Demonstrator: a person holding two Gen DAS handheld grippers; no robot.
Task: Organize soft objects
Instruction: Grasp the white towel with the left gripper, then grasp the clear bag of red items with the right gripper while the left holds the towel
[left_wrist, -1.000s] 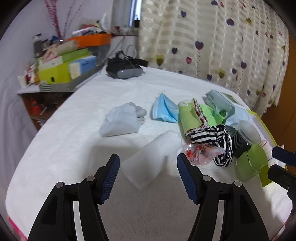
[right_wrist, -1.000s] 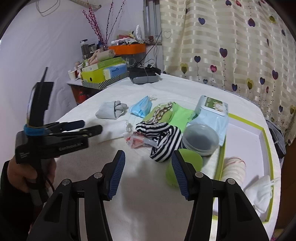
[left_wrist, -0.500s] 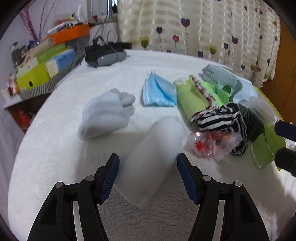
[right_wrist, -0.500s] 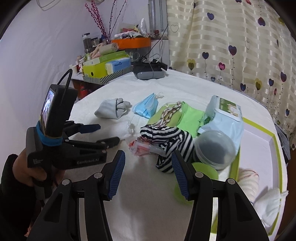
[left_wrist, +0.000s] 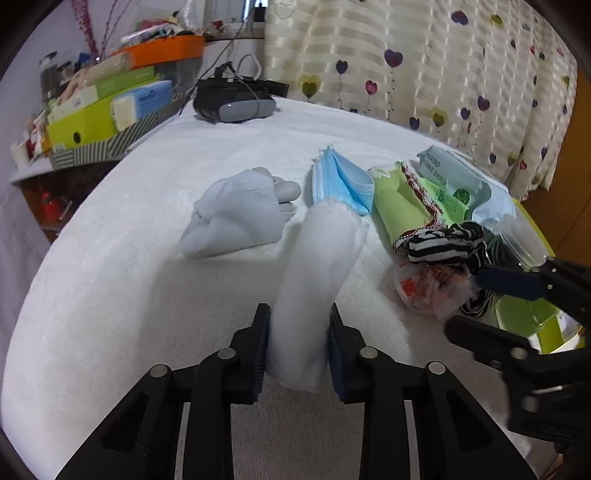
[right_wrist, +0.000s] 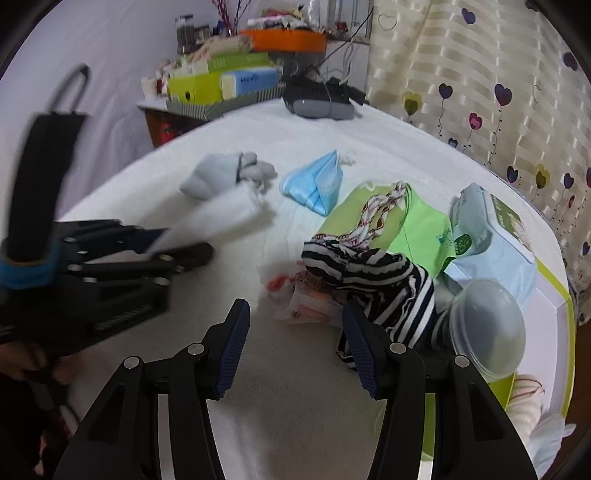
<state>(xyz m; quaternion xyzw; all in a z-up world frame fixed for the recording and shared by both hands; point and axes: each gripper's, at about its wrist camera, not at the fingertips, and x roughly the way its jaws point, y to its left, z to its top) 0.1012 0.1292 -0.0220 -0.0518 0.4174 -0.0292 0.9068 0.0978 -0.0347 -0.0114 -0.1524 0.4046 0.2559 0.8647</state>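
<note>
Table (left_wrist: 110, 295) in white spreads wide; left gripper (left_wrist: 297, 343) pinches the white pad (left_wrist: 314, 266) at its near end, lifted beside the grey sock (left_wrist: 236, 218). Right gripper (right_wrist: 295, 347) gapes empty over the striped cloth (right_wrist: 376, 273).

Left camera low over the white table (left_wrist: 110, 295), right camera beside it, both see the striped cloth (right_wrist: 388, 273).
</note>
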